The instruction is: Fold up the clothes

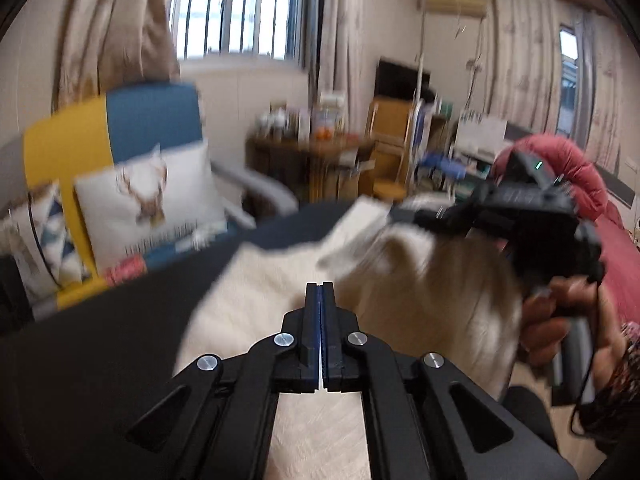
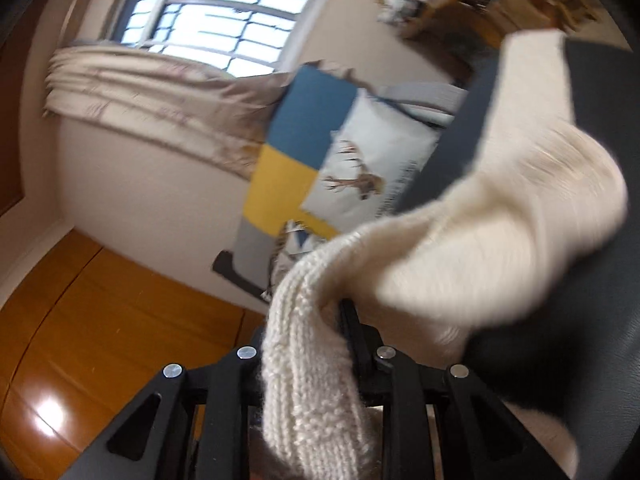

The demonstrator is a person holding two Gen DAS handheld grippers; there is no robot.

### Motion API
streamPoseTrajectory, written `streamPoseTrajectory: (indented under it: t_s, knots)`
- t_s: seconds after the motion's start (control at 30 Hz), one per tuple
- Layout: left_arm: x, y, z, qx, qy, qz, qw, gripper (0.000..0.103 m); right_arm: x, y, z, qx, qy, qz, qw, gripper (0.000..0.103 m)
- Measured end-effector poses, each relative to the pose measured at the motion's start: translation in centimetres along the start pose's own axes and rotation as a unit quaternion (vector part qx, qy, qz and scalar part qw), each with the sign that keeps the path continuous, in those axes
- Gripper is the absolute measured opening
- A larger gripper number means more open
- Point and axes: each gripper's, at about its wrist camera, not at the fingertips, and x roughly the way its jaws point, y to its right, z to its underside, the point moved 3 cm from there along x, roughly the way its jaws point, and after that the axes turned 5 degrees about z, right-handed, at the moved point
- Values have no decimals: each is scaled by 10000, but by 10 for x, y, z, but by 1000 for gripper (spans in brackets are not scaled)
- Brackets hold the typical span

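Left gripper (image 1: 321,292): fingers clenched flat together, nothing visible between them, though their lower edges lie against cloth, so a pinched layer cannot be ruled out. Cream knit sweater (image 1: 280,280) spreads just beyond and beneath the fingertips on a dark worktop (image 1: 120,320), heavily blurred.

Right gripper (image 2: 324,320): fingers clamped on a ribbed edge of the sweater (image 2: 312,360). The rib drapes back over the left finger toward the camera and hides it; the right finger (image 2: 354,332) shows as a dark bar pressed against the knit. Beyond the fingertips, up and to the right, the rest of the garment lifts in a thick fold, with one end trailing onto the worktop (image 2: 580,300).

From the left wrist view, the right gripper (image 1: 424,220) sits to the right of the left fingers, held by a hand (image 1: 560,320), its tips at the raised cloth.

Past the fingertips: blue-and-yellow armchair (image 1: 120,128) with deer cushion (image 1: 152,200); barred window (image 1: 236,4); wood floor (image 2: 80,320).
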Motion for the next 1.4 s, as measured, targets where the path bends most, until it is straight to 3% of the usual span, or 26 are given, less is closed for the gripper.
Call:
streamPoseTrajectory:
  t_s: [0.1,0.2,0.3,0.33,0.37,0.4,0.47,0.5,0.53,0.6,0.67,0.77,0.87,0.93,1.03,1.1,1.13,1.17,1.2,1.27,1.3,1.33,1.4]
  knots:
    - [-6,0,-9,44,-86,58,9999,0,-7,-26,2,-120,11,-218,9997,20]
    - [5,-6,9,63,-471,-258,9985,4,-12,-41,5,-225,72,-251,9994,17]
    - [24,-14,37,-149,-880,-214,9958,29,-16,-44,11,-182,76,-335,9992,11]
    - [31,-16,47,-174,-1005,-245,9945,48,-19,-42,13,-184,82,-278,9994,11]
    - [39,-17,57,-188,-1133,-286,9930,64,-28,-35,18,-238,102,-119,9996,11]
    - [46,-17,67,-164,-1246,-297,9916,67,-29,-29,19,-313,100,179,9993,14]
    - [58,-14,84,-36,-1492,-391,9880,69,-33,-17,23,-452,87,791,9958,23]
    - [64,-12,92,45,-1624,-470,9856,69,-36,-6,25,-461,40,1187,9919,33]
    - [71,-12,97,150,-1755,-562,9828,69,-38,6,27,-483,-22,1607,9858,33]
    - [87,-12,108,380,-2010,-748,9760,69,-37,27,32,-695,-258,2649,9614,33]
    - [98,-12,113,601,-2086,-922,9718,69,-38,40,34,-952,-289,3345,9371,33]
    - [107,-18,118,569,-2101,-894,9719,71,-38,47,32,-1374,-239,3695,9187,38]
    - [120,-23,115,492,-2183,-883,9706,83,-31,59,23,-1240,-371,3496,9279,54]
    - [133,-23,117,623,-2307,-959,9663,83,-25,72,20,-1067,-556,3415,9322,75]
    - [148,-21,122,706,-2442,-946,9625,83,-6,89,15,-769,-871,3113,9432,77]
    - [149,-23,123,558,-2376,-849,9660,83,9,98,12,-584,-1011,2697,9558,80]
    - [149,-24,123,434,-2333,-780,9683,80,14,98,13,-666,-930,2641,9577,81]
    - [148,-24,123,361,-2301,-742,9697,67,17,96,13,-756,-875,2669,9568,81]
    - [147,-25,123,315,-2274,-721,9706,61,21,94,14,-847,-819,2697,9557,80]
    - [145,-25,123,223,-2220,-677,9724,32,28,91,15,-949,-758,2768,9532,66]
    - [143,-24,122,214,-2202,-640,9731,27,32,93,17,-915,-796,2783,9528,38]
    - [141,-22,121,225,-2188,-594,9737,20,36,95,19,-848,-825,2764,9537,28]
    - [134,-23,116,64,-2080,-475,9770,17,36,99,22,-467,-762,2418,9662,25]
